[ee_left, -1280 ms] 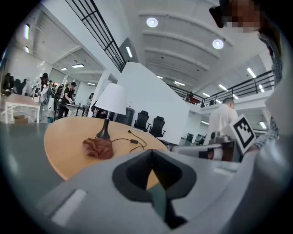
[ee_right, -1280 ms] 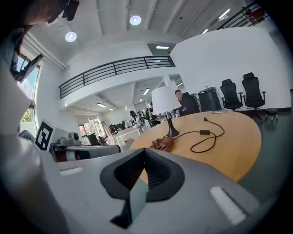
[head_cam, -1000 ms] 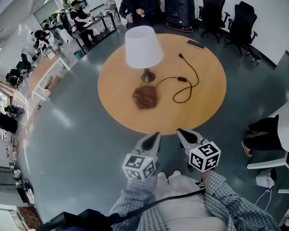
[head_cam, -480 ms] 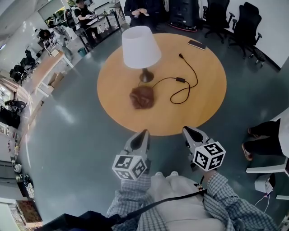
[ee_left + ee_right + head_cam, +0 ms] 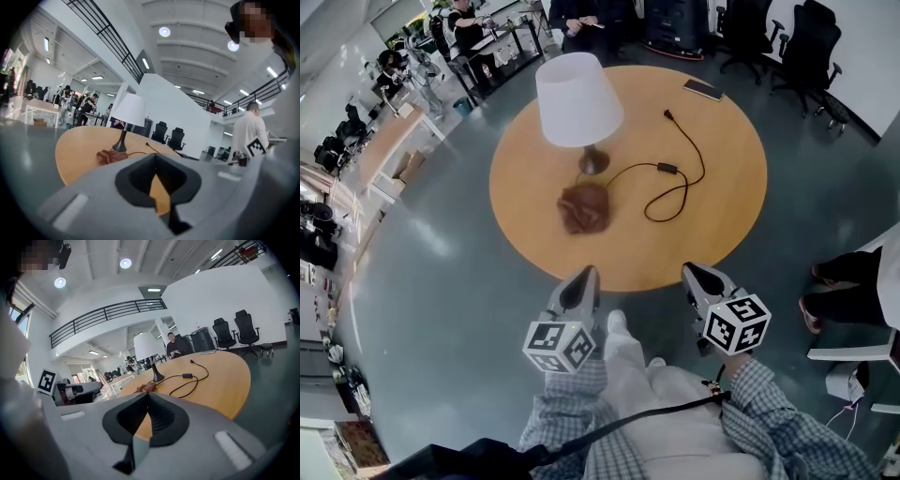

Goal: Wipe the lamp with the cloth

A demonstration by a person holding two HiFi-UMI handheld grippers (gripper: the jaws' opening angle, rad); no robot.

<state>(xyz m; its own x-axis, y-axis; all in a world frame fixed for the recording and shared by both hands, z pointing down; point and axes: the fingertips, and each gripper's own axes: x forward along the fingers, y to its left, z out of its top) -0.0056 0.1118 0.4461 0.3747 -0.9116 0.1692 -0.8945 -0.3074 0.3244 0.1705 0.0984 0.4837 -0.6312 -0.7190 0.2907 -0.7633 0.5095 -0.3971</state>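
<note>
While you look down in the head view, your left gripper [image 5: 584,278] and right gripper [image 5: 696,275] hover at the near edge of the round table [image 5: 727,178], where the cloth [image 5: 584,207] lies just beside the base of the lamp [image 5: 578,98]. The left gripper view shows its jaws pressed together, holding nothing; the right gripper view shows the same.

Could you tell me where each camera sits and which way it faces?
Head view: on the person's head, looking steeply down at round wooden table, white-shaded lamp, crumpled brown cloth; shows left gripper, right gripper, checked sleeves.
Left gripper view: on the left gripper, facing roughly level across the table toward lamp and cloth; its shut fingers in foreground.
Right gripper view: on the right gripper, facing likewise; its shut fingers below.
Shared: all three show table, lamp and cloth.
</note>
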